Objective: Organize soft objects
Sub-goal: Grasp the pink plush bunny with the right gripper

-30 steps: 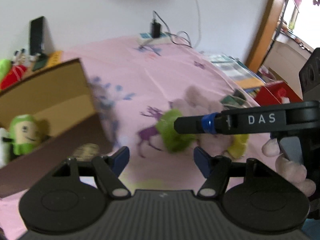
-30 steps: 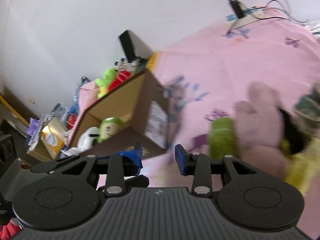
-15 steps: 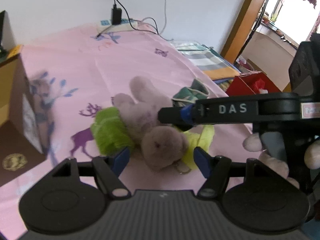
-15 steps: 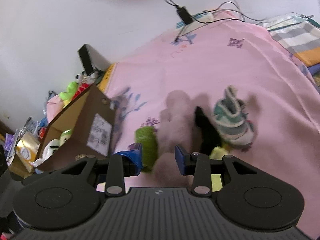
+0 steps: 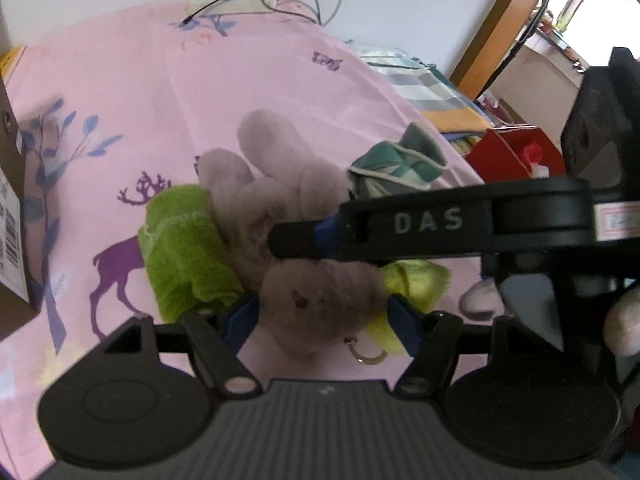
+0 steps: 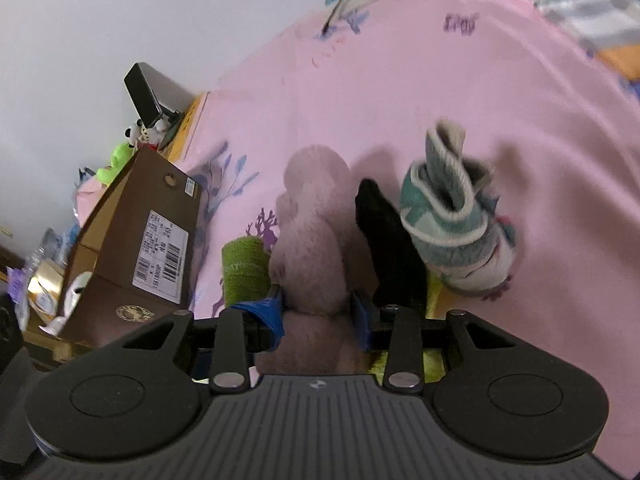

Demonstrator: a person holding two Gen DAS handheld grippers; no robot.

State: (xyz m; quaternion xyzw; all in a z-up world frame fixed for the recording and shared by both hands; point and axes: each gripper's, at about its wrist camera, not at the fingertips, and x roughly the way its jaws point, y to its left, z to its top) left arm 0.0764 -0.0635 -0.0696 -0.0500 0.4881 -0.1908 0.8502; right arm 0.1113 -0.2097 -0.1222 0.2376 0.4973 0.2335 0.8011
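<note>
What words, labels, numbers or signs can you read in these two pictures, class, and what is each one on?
"DAS": white letters on the right tool's arm, seen from the left wrist view.
Pink and white sticker on the same arm: print too blurred to read.
White barcode label on the brown cardboard box: barcode and digits there, too small to read.
Round gold emblem on the box: unreadable.
</note>
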